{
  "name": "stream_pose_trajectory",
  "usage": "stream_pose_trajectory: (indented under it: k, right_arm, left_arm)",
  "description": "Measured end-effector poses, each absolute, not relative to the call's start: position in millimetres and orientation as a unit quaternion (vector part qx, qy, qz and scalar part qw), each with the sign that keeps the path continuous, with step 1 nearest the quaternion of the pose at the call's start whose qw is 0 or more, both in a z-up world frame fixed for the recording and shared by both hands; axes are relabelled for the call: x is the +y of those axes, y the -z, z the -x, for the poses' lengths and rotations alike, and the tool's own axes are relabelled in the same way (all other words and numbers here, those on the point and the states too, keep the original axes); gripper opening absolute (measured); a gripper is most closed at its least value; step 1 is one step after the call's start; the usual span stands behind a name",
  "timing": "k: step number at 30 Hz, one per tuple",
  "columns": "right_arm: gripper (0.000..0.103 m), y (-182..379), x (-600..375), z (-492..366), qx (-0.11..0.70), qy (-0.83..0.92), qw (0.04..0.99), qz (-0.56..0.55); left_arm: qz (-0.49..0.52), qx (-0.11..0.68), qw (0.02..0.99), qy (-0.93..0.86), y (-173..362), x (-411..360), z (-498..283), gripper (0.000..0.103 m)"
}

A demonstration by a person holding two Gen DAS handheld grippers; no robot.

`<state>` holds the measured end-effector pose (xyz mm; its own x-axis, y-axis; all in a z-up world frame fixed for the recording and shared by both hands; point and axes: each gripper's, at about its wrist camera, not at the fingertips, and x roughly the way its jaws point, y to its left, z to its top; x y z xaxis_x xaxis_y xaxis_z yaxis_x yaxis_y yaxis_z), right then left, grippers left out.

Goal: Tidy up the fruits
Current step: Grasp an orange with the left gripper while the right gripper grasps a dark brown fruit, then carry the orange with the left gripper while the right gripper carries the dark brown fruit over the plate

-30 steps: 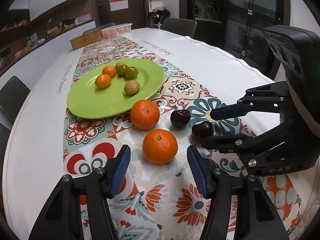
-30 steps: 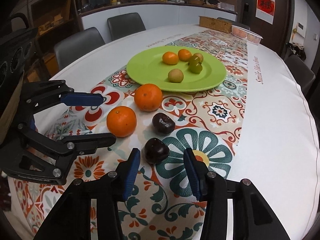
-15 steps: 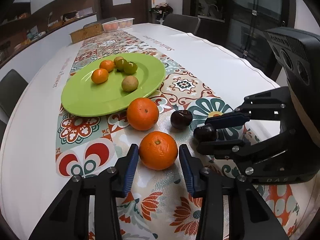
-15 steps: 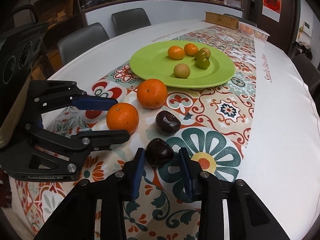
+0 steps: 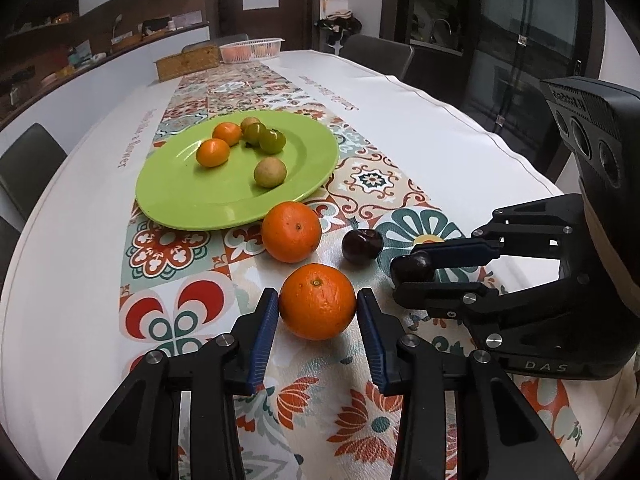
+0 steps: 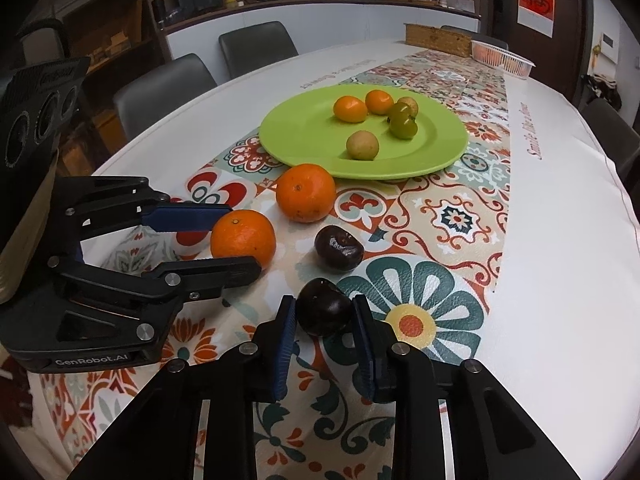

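Left wrist view: the left gripper (image 5: 317,307) had its blue pads pressed on either side of the near orange (image 5: 317,301), which sat on the patterned counter (image 5: 372,180). A second orange (image 5: 291,231) lay just beside the green plate (image 5: 192,208) of small fruits, with a loose dark plum (image 5: 362,246) near it. At right, the right gripper (image 5: 416,276) appeared side-on, clamping another dark fruit; only this view showed a glass door behind.

Right wrist view: the right gripper (image 6: 324,312) held the near plum (image 6: 323,312) narrowly between its pads, resting on the counter (image 6: 560,240). The left gripper (image 6: 240,240) showed from the side, straddling its orange (image 6: 243,239). Only here did grey chairs (image 6: 256,46) and a back shelf with appliances appear
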<state>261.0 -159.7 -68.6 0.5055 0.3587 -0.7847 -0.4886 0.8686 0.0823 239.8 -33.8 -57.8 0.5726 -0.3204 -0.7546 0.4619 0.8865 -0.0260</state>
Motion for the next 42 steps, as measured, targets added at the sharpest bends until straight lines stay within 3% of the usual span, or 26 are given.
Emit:
stream_pose_trajectory:
  k: [25, 42]
  right_arm:
    - [0.029, 8, -169, -246, 0.363, -0.227, 0.902, 0.051]
    - [0.029, -24, -161, -280, 0.326, -0.218, 0.919, 0.04]
  left_arm:
    - [-0.061, 0.342, 0.917, 0.194, -1, -25, -216, 0.04]
    - [-0.071, 0.313, 0.932, 0.167, -27, -12, -246, 0.04]
